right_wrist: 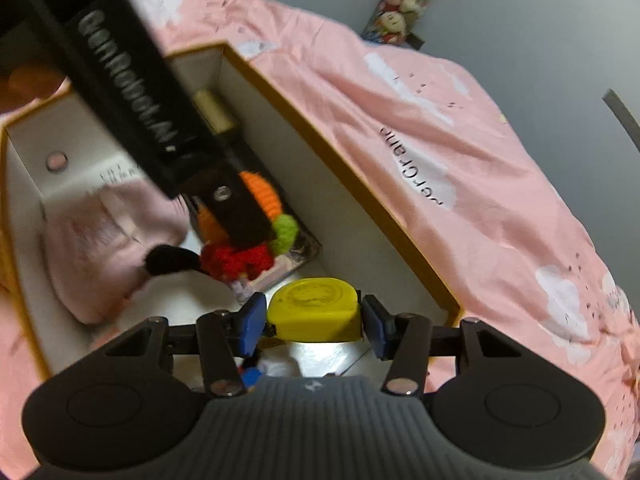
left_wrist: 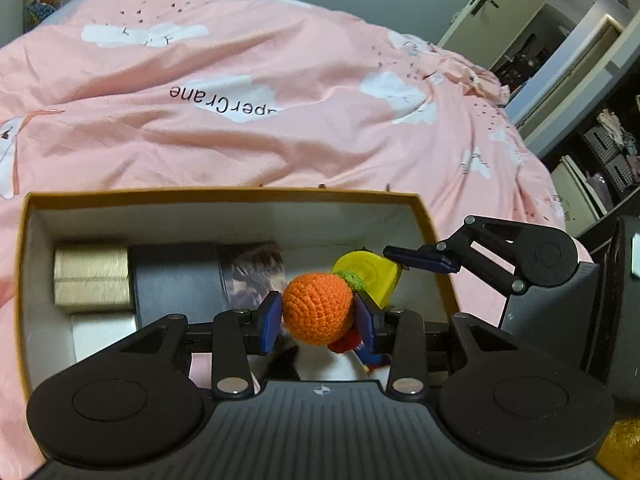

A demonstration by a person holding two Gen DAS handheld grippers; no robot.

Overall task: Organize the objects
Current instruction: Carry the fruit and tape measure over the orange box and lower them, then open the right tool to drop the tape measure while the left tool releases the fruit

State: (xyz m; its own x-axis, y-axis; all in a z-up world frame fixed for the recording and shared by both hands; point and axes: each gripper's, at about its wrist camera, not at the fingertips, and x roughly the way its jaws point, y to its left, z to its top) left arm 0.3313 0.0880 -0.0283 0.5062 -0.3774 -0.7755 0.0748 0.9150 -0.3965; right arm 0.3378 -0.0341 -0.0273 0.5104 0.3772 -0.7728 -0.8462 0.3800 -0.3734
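A yellow-rimmed cardboard box (left_wrist: 224, 194) with white inner walls lies on a pink bed. My left gripper (left_wrist: 318, 316) is shut on an orange crocheted toy (left_wrist: 318, 306) with green and red parts, held inside the box. My right gripper (right_wrist: 312, 320) is around a yellow tape measure (right_wrist: 314, 308) inside the box's near corner; its pads touch or nearly touch the sides. In the left wrist view the tape measure (left_wrist: 372, 276) and the right gripper's fingers (left_wrist: 420, 258) show at the box's right wall. The toy (right_wrist: 260, 216) also shows in the right wrist view, partly behind the left gripper's body.
Inside the box lie a gold box (left_wrist: 92, 276), a dark grey cylinder (left_wrist: 176, 280), a white item (left_wrist: 104, 334) and a pink pouch (right_wrist: 104, 240). The pink quilt (left_wrist: 260, 120) surrounds the box. A doorway (left_wrist: 552, 40) and shelves stand at the right.
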